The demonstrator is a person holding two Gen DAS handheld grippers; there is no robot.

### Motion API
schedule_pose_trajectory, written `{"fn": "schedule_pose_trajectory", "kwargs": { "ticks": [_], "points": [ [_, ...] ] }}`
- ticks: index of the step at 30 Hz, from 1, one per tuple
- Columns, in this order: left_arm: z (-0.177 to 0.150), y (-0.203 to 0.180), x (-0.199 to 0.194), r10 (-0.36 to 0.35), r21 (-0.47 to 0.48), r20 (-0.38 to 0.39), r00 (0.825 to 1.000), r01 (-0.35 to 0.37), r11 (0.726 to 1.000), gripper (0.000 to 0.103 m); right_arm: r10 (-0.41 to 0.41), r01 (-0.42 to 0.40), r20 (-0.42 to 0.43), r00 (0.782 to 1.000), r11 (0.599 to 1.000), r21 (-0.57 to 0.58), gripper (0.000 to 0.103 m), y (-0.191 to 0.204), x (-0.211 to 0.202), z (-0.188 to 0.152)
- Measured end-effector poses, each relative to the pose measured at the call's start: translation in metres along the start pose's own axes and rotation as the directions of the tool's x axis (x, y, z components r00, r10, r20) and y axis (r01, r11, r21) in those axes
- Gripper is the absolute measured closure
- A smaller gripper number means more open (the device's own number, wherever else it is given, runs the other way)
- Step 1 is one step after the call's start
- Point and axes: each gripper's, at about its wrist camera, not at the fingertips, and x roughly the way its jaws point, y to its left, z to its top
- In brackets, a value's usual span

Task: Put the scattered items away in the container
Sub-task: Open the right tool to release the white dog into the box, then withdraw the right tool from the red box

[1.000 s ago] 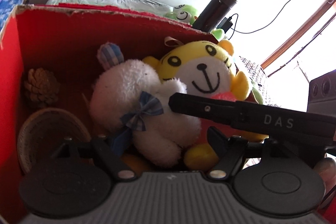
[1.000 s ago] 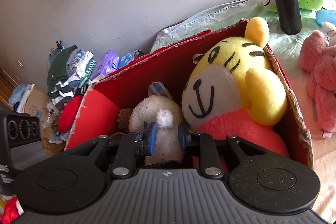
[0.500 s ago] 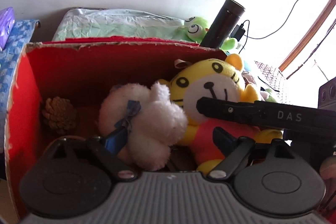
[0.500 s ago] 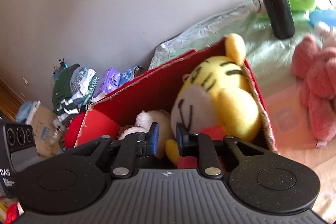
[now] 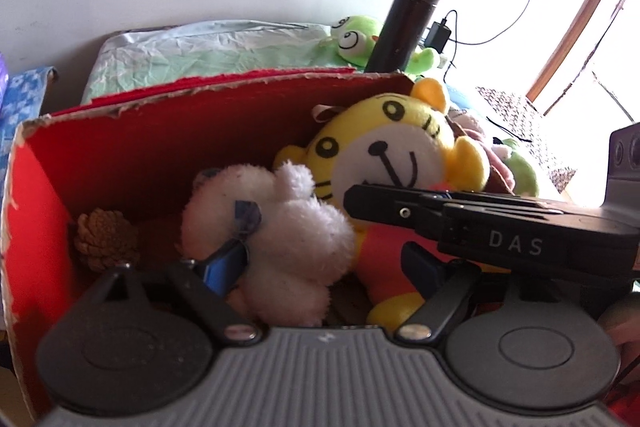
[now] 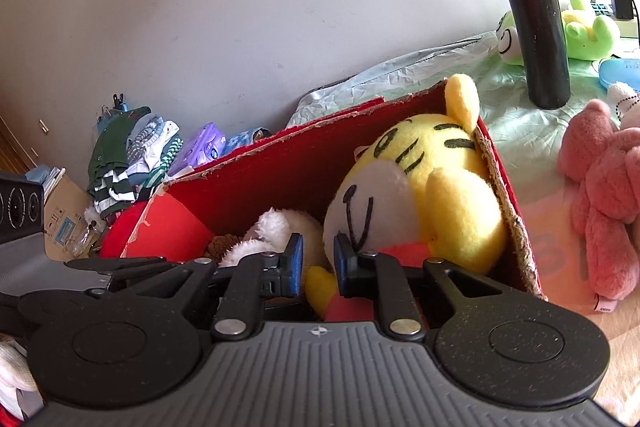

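A red cardboard box (image 5: 120,147) holds a pinecone (image 5: 106,241), a white plush bunny (image 5: 280,227) and a yellow tiger plush (image 5: 384,151). My left gripper (image 5: 324,267) hovers over the box's near side. Its jaws are closing, with the bunny lying loose between them. The left pad (image 5: 224,267) brushes the fur, while the right finger stands clear of the bunny. My right gripper (image 6: 318,263) is shut with nothing in it, just in front of the tiger plush (image 6: 420,187). Seen from the left wrist, the right gripper (image 5: 360,197) crosses the tiger's chest.
A tall black flask (image 6: 532,19) stands behind the box on a crumpled pale-green sheet (image 6: 400,75), beside a green frog plush (image 6: 584,35). A pink plush (image 6: 604,195) lies right of the box. Folded clothes (image 6: 128,155) pile up at the far left. Charger cables (image 5: 440,35) run along the wall.
My left gripper has drawn back and up from the box, its jaws standing wider. The bunny has rolled over inside the box. My right gripper's jaws have closed.
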Motion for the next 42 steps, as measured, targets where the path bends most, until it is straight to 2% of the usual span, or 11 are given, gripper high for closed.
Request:
{"fn": "schedule_pose_trajectory", "kwargs": {
  "ticks": [4, 9, 13, 17, 24, 30, 33, 35, 38, 40, 42],
  "points": [
    [-0.004, -0.010, 0.000, 0.005, 0.061, -0.034, 0.999, -0.003, 0.998, 0.018, 0.018, -0.018, -0.018, 1.000, 1.000, 0.023, 0.086, -0.002, -0.001, 0.000],
    [-0.002, -0.011, 0.003, 0.016, 0.069, -0.045, 0.999, -0.013, 0.998, 0.017, -0.017, 0.017, -0.013, 1.000, 0.998, -0.054, 0.086, 0.006, 0.002, -0.007],
    [-0.004, -0.016, 0.002, 0.048, 0.101, -0.032, 0.998, -0.045, 0.994, 0.017, -0.010, 0.009, -0.005, 1.000, 0.999, -0.052, 0.086, 0.005, 0.003, -0.010],
    [-0.008, -0.028, 0.002, 0.119, 0.182, -0.001, 0.993, -0.117, 0.976, 0.018, -0.023, 0.024, 0.013, 1.000, 0.994, -0.108, 0.086, 0.008, 0.004, -0.014],
    [-0.009, -0.028, -0.001, 0.127, 0.192, 0.028, 0.992, -0.130, 0.973, 0.018, -0.018, 0.021, 0.021, 1.000, 0.992, -0.123, 0.083, 0.008, 0.004, -0.014],
    [-0.012, -0.030, -0.003, 0.146, 0.185, 0.053, 0.988, -0.153, 0.971, 0.018, -0.013, 0.018, 0.033, 0.999, 0.991, -0.131, 0.082, 0.008, 0.004, -0.016],
    [-0.016, -0.032, -0.005, 0.177, 0.175, 0.075, 0.981, -0.187, 0.967, 0.015, -0.013, 0.018, 0.040, 0.999, 0.990, -0.137, 0.081, 0.009, 0.004, -0.017],
    [-0.019, -0.033, -0.007, 0.212, 0.146, 0.082, 0.974, -0.222, 0.964, 0.011, -0.011, 0.017, 0.042, 0.999, 0.990, -0.143, 0.080, 0.010, 0.004, -0.018],
    [-0.020, -0.028, -0.013, 0.229, 0.050, 0.066, 0.971, -0.232, 0.971, 0.011, -0.012, 0.015, 0.028, 1.000, 0.990, -0.141, 0.080, 0.010, 0.004, -0.015],
    [-0.020, -0.025, -0.020, 0.270, 0.004, 0.064, 0.961, -0.270, 0.963, 0.010, -0.004, 0.009, 0.035, 0.999, 0.992, -0.127, 0.081, 0.009, 0.001, -0.013],
    [-0.019, -0.024, -0.028, 0.327, -0.024, 0.067, 0.943, -0.326, 0.945, 0.009, 0.000, 0.004, 0.039, 0.999, 0.995, -0.099, 0.081, 0.007, -0.003, -0.012]
  ]
}}
